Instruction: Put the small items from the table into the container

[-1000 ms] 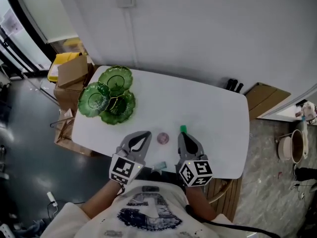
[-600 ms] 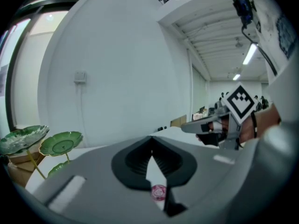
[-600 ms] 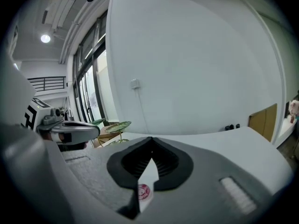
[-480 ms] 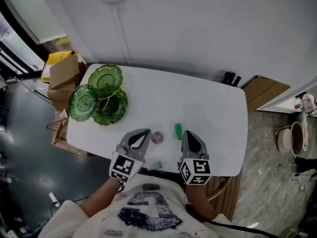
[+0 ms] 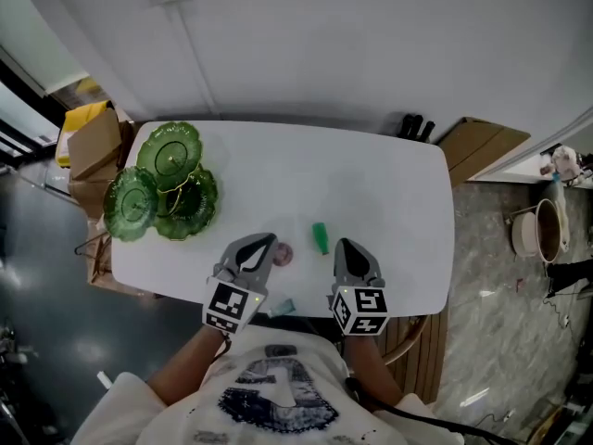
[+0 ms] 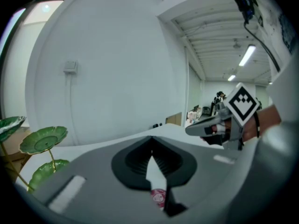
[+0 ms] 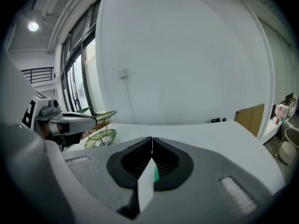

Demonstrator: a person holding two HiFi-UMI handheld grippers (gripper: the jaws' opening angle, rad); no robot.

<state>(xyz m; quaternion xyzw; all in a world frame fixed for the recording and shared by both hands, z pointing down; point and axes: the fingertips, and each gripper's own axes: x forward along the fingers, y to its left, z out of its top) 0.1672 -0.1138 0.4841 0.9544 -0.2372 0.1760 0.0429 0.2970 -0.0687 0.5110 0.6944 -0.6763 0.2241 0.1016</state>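
Note:
A small pink round item (image 5: 282, 254) and a green item (image 5: 320, 237) lie on the white table (image 5: 371, 184) near its front edge. My left gripper (image 5: 262, 241) is shut and empty, its tips just left of the pink item. The left gripper view shows that item (image 6: 158, 197) through the gap under the shut left gripper (image 6: 151, 138). My right gripper (image 5: 345, 246) is also shut and empty, just right of the green item. The green item (image 7: 155, 174) peeks out below the right gripper (image 7: 152, 139). A green three-tier dish (image 5: 157, 179) stands at the table's left end.
A small teal piece (image 5: 283, 305) lies at the table's front edge between my hands. Cardboard boxes (image 5: 93, 146) stand on the floor to the left. Another box (image 5: 477, 146) and a pot (image 5: 537, 235) are on the right. A white wall runs behind the table.
Both grippers have sunk a little toward the table and stayed shut. The green item, earlier at the right gripper's tips, now lies just to their left.

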